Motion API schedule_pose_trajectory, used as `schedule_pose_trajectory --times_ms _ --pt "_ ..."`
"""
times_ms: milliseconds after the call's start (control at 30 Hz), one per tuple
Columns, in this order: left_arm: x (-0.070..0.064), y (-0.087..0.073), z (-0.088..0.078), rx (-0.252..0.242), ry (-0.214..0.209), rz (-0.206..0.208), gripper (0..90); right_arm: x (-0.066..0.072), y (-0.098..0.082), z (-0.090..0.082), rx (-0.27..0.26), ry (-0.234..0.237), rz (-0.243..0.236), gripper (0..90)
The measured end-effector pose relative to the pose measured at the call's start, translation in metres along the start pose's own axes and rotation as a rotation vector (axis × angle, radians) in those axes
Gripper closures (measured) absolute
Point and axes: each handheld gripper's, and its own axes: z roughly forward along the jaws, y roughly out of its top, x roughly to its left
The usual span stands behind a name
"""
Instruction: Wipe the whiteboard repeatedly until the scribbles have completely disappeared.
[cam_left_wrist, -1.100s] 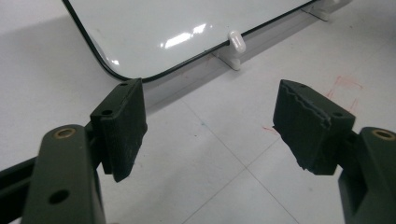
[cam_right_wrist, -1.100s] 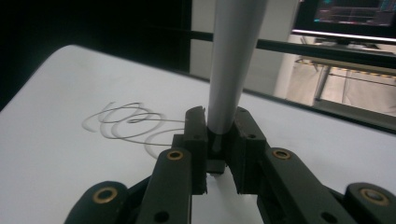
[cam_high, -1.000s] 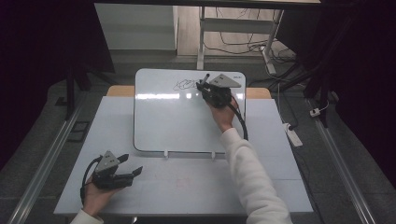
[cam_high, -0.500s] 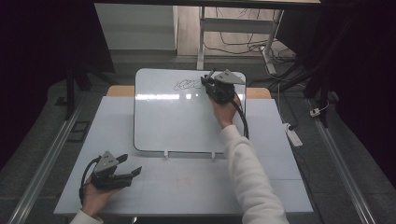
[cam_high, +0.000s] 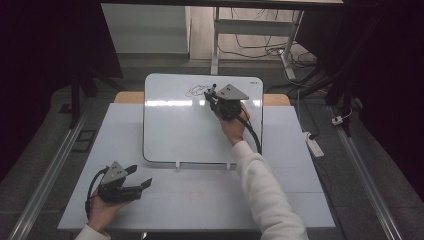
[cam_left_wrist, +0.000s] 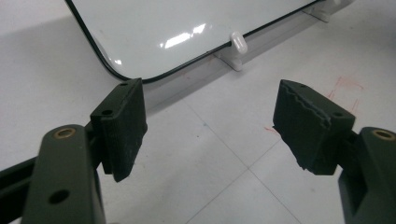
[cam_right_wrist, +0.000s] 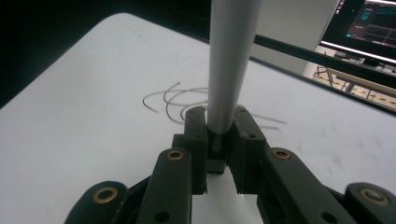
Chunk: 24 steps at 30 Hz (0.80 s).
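White marker (cam_right_wrist: 227, 70) top cut off, right gripper (cam_right_wrist: 219, 135) jaws clamping it, whiteboard (cam_high: 175, 130) scribble faint

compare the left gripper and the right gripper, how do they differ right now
The left gripper is open and empty; the right gripper is shut on a pale marker. The left sits at the table's near edge; the right is over the whiteboard by the scribbles. Both are hand-held.
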Motion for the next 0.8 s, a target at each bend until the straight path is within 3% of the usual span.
schedule_pose_trajectory --times_ms 133,167,200,233,300,333,367,467,533,567,667,733,800 --pt "0.0 -0.001 -0.002 -0.009 0.003 -0.007 26.4 -0.025 0.008 0.003 -0.039 -0.057 0.106 78.2" --pt "0.001 0.0 -0.002 -0.008 0.004 -0.007 26.4 -0.026 0.009 0.004 -0.041 -0.055 0.114 78.2" --pt "0.002 0.0 -0.002 -0.008 0.002 -0.007 26.4 -0.022 0.009 0.005 -0.036 -0.056 0.101 78.2" --pt "0.002 0.0 -0.001 -0.007 0.001 -0.007 26.4 -0.015 0.009 0.006 -0.025 -0.018 0.08 78.2" --pt "0.003 0.0 -0.001 -0.004 0.0 -0.006 26.4 0.001 0.008 0.01 0.016 0.033 -0.02 78.2" --pt "0.002 0.0 0.0 -0.002 -0.003 -0.007 26.4 0.002 0.009 0.011 0.024 0.027 -0.046 78.2" --pt "0.002 0.0 0.0 -0.002 -0.003 -0.006 26.4 -0.004 0.011 0.011 0.021 0.029 -0.025 78.2" --pt "0.001 -0.001 -0.002 -0.01 -0.001 -0.005 26.4 -0.03 0.017 0.007 -0.026 -0.076 0.087 78.2" --pt "0.002 0.0 -0.003 -0.012 0.0 -0.006 26.4 -0.036 0.017 0.006 -0.032 -0.076 0.126 78.2" --pt "0.002 0.0 -0.002 -0.01 -0.001 -0.007 26.4 -0.032 0.017 0.007 -0.025 -0.063 0.099 78.2" --pt "0.003 0.0 0.0 -0.003 -0.003 -0.005 26.4 -0.009 0.012 0.012 0.018 0.053 0.021 78.2" --pt "0.002 0.0 -0.001 -0.004 -0.003 -0.004 26.4 -0.006 0.013 0.013 0.027 0.054 -0.023 78.2" --pt "0.001 0.0 -0.002 -0.005 -0.002 -0.006 26.4 -0.018 0.015 0.012 -0.01 -0.004 0.033 78.2"
